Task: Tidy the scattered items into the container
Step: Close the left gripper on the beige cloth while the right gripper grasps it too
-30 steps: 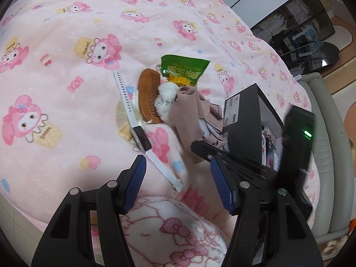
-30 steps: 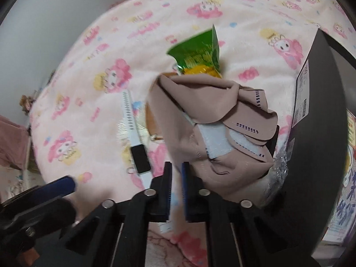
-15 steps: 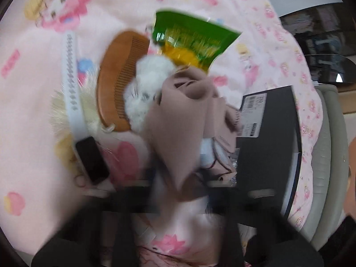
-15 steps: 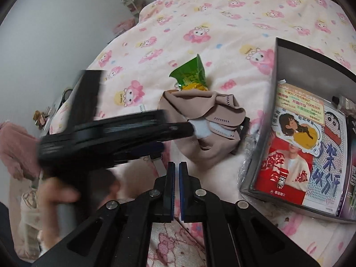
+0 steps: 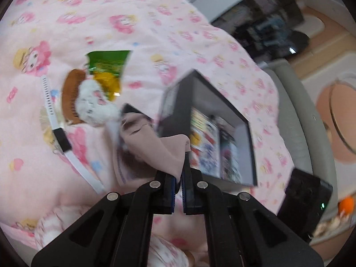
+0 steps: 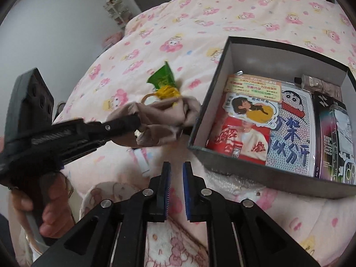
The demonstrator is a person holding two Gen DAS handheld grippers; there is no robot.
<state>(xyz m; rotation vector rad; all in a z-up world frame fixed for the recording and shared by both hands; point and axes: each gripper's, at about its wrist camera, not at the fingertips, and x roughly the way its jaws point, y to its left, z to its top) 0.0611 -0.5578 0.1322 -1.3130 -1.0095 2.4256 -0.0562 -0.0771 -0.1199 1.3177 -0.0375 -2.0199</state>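
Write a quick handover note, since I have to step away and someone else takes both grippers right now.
Left gripper: jaws shut on the beige cloth, lifted beside the box.
Right gripper: jaws opening, nothing between them.
Done: packets and a tube lie in the box.
Left: drop the cloth in, then fetch the green packet, comb, white plush and watch from the bedspread.
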